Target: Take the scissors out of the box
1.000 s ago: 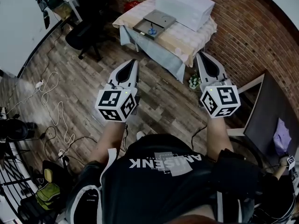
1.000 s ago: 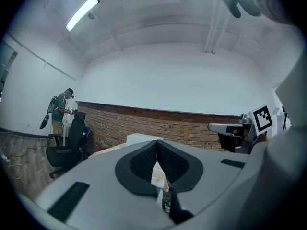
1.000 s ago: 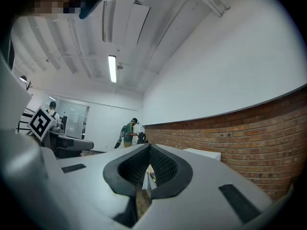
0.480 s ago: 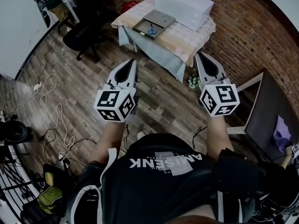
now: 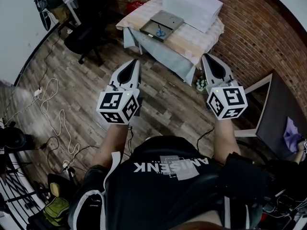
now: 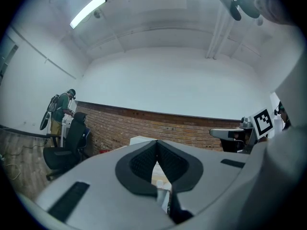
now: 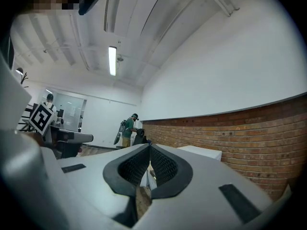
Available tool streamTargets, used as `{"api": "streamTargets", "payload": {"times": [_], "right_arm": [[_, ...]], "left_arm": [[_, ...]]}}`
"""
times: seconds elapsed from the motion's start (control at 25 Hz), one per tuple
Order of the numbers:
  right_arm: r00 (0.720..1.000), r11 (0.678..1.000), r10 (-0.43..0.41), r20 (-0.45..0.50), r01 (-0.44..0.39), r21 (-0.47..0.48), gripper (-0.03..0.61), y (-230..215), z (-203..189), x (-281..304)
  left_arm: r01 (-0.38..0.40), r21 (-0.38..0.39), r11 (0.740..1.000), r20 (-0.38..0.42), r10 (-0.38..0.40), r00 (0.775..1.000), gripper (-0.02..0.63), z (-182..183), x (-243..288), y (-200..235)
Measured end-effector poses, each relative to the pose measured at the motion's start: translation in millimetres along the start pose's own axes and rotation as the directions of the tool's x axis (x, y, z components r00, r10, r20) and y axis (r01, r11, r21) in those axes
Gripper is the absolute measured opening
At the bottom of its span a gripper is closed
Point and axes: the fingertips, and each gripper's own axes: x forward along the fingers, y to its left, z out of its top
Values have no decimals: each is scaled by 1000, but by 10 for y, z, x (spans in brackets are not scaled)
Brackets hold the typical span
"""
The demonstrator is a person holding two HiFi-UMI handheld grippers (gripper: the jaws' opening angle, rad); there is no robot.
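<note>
Head view, left tongs: my left tongs (image 5: 135, 62) are pressed fully shut with nothing in them, held out level above the wooden floor (image 5: 86, 87).
Head view, right tongs: my right tongs (image 5: 206, 57) are closed tip to tip and empty, pointing the same way as the left pair.
Head view, scissors: the blue-handled scissors (image 5: 160, 32) lie inside the flat grey box (image 5: 169, 17), well apart from both tongs.
Head view, box: it sits on a cloth-covered table (image 5: 189, 44) by the brick wall (image 5: 249, 42), just beside a large white carton (image 5: 192, 4).
Head view, surroundings: a black office chair (image 5: 81, 35) stands left of the table; white cables (image 5: 48, 99) trail across the floor.
Left gripper view, jaws: the black pads of my left tongs (image 6: 156, 145) meet along a single seam, gripping nothing.
Left gripper view, beyond: the brick wall runs across, the white carton's edge shows above the jaws, a person (image 6: 62, 110) stands by the chair, and the right tongs' marker cube (image 6: 263, 121) sits at the right.
Right gripper view, jaws: the pads of my right tongs (image 7: 148, 148) are together, nothing between them.
Right gripper view, beyond: brick wall at right, white carton past the jaws, the same person in the distance.
</note>
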Motion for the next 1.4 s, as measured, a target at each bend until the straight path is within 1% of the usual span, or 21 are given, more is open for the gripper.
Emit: {"api": "streamTargets", "payload": {"times": [0.16,0.32,0.4,0.56,0.68,0.8,0.88,0.96,1.08,1.12,1.24,1.4], "right_arm": [[1000,1000,-22,7,22,-7,43,135,-1,87],[999,1000,-28,-18,28,-11,43,233,-68,205],[999,1000,-26,-27,25,-16,43,247,-81,264],[999,1000,-20,-33,20,-11,43,157,-96,459],[1000,1000,-10,-30,10,-7,43,6,-112,705],[1000,1000,9,-21,-9,12,42,-162,-151,1005],[1000,999,26,-14,-26,20,43,-262,-161,1215],[999,999,37,-4,-37,20,43,-366,-136,1412],[999,999,40,7,-40,8,43,-574,-127,1639],[999,999,39,10,-39,11,43,-675,-131,1709],[999,998,48,20,-49,33,43,-959,-130,1910],[997,998,66,33,-66,24,43,-1183,-44,2124]], "left_arm": [[-4,-19,1000,-11,4,1000,12,-70,-14,238],[13,-52,999,-48,-15,999,12,-208,41,395],[17,-52,998,-48,-20,999,12,-225,77,437],[-22,-57,998,-39,20,999,12,-222,224,611],[-41,-64,997,-56,37,998,12,-243,464,724],[-68,-22,997,-34,67,997,12,-179,682,802],[-93,-11,996,-26,93,995,12,-142,831,882],[-128,-17,992,-29,128,991,12,-123,1002,987],[-202,-28,979,-25,202,979,12,-121,1253,1124],[-212,-29,977,-28,211,977,12,-125,1361,1134],[-204,-29,978,-45,203,978,12,-122,1711,1094],[-199,-34,979,-63,197,978,12,-77,2062,1075]]}}
